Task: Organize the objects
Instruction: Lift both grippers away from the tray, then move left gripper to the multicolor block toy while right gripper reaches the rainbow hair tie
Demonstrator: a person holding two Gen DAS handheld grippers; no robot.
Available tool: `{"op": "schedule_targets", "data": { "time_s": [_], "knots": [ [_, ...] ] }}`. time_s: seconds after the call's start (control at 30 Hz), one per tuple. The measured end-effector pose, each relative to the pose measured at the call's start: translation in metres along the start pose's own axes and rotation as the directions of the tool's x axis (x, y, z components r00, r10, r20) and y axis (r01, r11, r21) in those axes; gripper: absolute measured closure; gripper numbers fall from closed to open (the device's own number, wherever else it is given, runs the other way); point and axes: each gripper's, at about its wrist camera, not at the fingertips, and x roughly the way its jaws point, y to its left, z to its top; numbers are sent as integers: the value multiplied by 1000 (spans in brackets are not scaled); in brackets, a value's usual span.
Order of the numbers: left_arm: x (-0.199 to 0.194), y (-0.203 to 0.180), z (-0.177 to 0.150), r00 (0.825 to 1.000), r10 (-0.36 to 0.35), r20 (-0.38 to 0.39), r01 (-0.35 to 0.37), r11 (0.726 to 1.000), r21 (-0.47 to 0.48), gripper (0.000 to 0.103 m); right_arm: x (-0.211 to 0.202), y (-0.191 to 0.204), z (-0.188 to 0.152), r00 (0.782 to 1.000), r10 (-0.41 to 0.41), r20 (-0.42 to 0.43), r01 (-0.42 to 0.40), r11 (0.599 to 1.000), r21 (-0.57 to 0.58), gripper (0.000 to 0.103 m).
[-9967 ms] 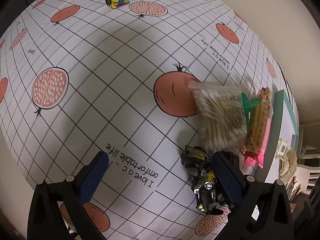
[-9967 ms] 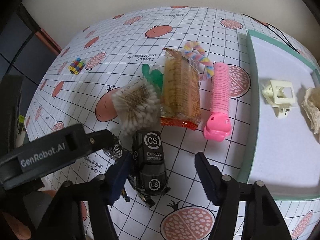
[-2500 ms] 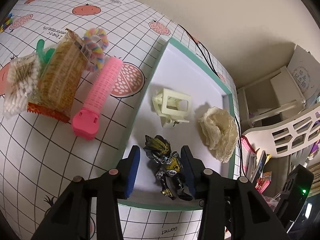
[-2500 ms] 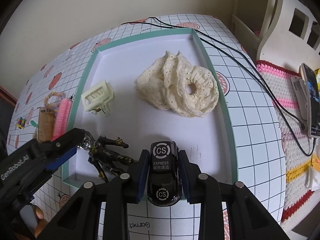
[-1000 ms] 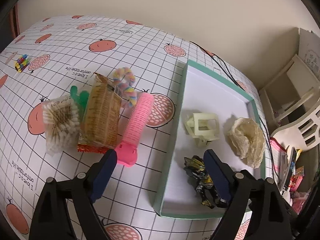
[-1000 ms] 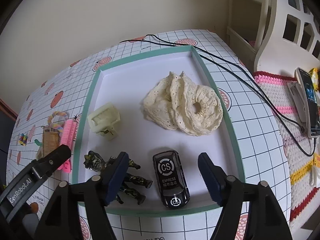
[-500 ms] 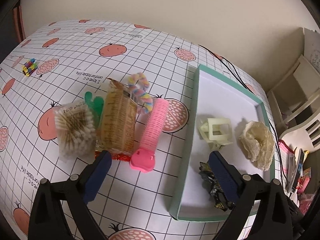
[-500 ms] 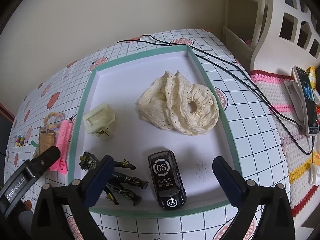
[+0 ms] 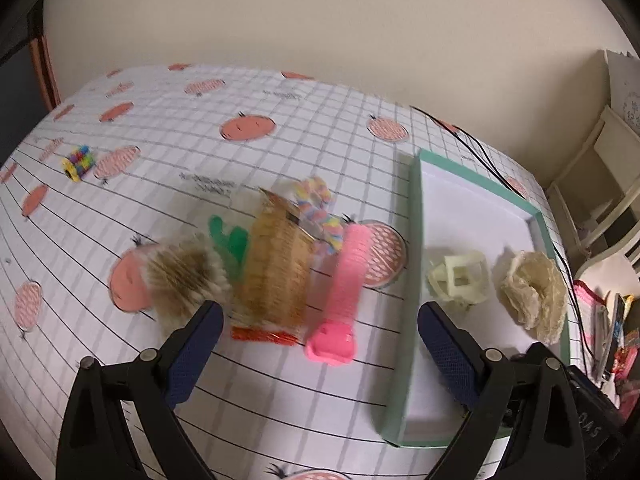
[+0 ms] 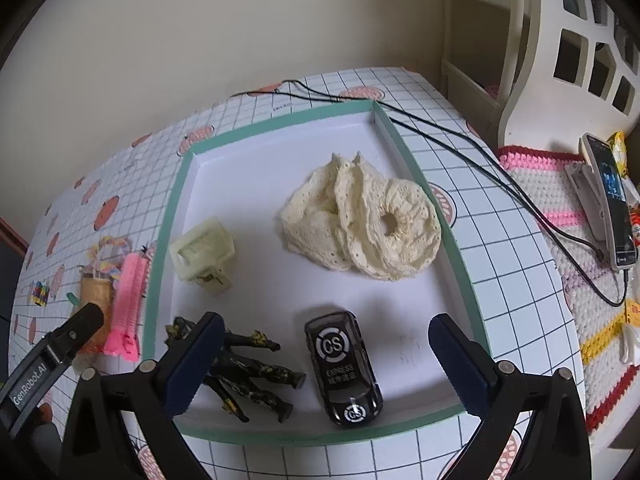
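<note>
Counting four things in the tray [image 10: 460,248]: toy car [image 10: 342,366], robot figure [image 10: 248,372], claw clip [image 10: 204,254], lace scrunchie [image 10: 364,228]. On the desk [image 9: 160,128] I see the pink hair roller [image 9: 340,296], snack packet [image 9: 276,268] and cotton swabs [image 9: 184,280] left. Both grippers, left [image 9: 316,354] and right [image 10: 320,364], have fingers spread and empty.

Table [image 9: 280,136] covered by a white grid-patterned cloth printed with red fruit motifs. Lying directly on the cloth, left half of the left wrist view: cotton swab pack [image 9: 184,280], green clip [image 9: 228,240], snack packet [image 9: 276,272], pastel hair tie [image 9: 320,212] and pink hair roller [image 9: 340,296], clustered side by side. A small multicoloured toy [image 9: 78,160] lies well apart at upper left. The green-rimmed tray [image 10: 164,216] rests at right, black cables [image 10: 460,136] running beside it.
</note>
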Motion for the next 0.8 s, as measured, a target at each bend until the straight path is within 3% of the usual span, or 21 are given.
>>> {"op": "schedule_targets", "data": {
  "time_s": [0.3, 0.5, 0.8],
  "knots": [
    [-6, 39, 13, 999, -1, 43, 4, 997, -79, 5, -13, 35, 0, 995, 65, 77, -58, 995, -85, 0],
    [-23, 71, 20, 989, -3, 145, 26, 987, -159, 5, -12, 61, 1, 994, 79, 78, -70, 991, -113, 0],
    [-16, 113, 25, 993, 4, 115, 22, 974, -226, 5, 5, 90, -1, 989, 140, 37, -133, 981, -143, 0]
  ]
}}
